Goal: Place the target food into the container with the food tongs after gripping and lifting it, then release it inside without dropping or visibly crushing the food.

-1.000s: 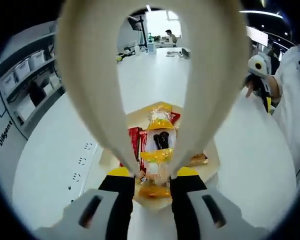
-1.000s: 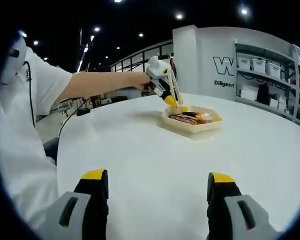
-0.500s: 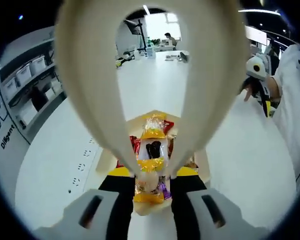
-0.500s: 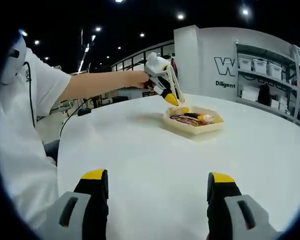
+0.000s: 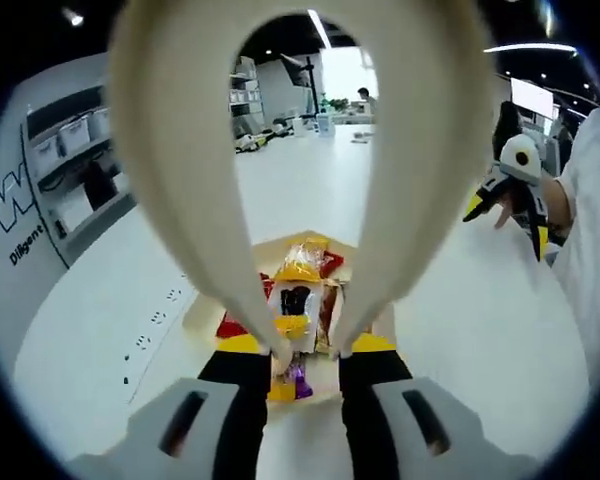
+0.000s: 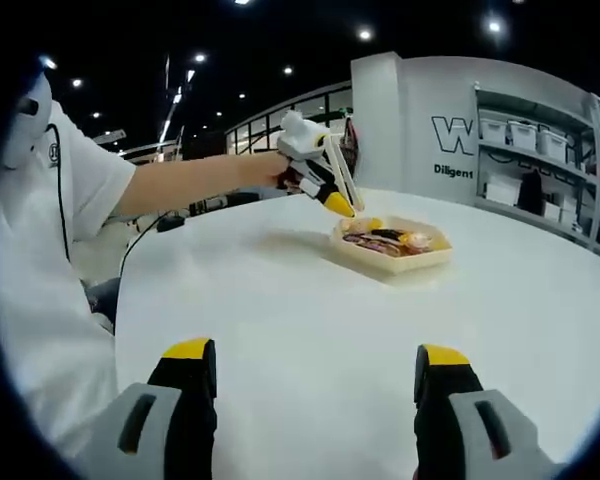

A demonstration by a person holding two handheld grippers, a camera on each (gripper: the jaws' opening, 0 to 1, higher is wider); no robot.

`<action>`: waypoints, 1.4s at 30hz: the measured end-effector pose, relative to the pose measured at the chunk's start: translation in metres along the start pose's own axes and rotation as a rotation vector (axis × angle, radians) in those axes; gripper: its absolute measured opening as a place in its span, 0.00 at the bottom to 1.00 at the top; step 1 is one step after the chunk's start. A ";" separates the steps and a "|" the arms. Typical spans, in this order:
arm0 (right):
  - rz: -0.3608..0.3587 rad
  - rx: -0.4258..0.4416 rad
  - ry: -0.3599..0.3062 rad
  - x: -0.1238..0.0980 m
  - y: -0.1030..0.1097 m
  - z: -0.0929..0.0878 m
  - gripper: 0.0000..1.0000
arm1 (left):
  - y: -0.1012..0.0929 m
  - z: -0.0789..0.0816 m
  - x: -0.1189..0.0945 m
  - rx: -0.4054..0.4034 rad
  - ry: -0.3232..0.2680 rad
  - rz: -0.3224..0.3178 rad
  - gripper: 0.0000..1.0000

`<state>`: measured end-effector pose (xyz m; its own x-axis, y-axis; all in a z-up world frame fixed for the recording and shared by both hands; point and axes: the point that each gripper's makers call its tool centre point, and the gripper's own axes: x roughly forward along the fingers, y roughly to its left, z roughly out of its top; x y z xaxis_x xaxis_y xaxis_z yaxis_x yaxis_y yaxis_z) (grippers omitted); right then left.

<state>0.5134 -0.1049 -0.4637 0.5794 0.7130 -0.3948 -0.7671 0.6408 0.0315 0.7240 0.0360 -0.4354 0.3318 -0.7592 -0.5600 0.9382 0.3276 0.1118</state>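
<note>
Left gripper view puts my left tool (image 5: 308, 352) clamped on the tongs (image 5: 310, 150), whose tips look empty above the container (image 6: 392, 244) of wrapped snacks (image 5: 298, 290) on the desk (image 6: 310, 300); right tool (image 6: 315, 385) idles, jaws apart. I judge placing done.

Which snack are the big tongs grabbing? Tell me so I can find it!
Look at the round white table, then the shallow beige tray full of wrapped snacks. Above its near edge, the cream tongs held by the left gripper close on a clear packet with yellow ends and a purple patch; its neighbours lying flat are mostly red.
</note>
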 end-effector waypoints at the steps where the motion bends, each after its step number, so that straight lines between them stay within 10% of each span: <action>1: 0.001 -0.001 0.000 0.000 0.000 0.000 0.80 | -0.002 0.000 -0.001 -0.007 -0.007 0.003 0.25; 42: -0.023 -0.028 -0.091 -0.017 0.014 0.016 0.79 | -0.122 0.008 -0.040 -0.145 -0.308 0.085 0.23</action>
<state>0.4970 -0.1032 -0.4417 0.6184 0.7221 -0.3101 -0.7601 0.6497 -0.0028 0.5973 0.0220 -0.4199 0.4432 -0.8525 -0.2771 0.8895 0.4566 0.0177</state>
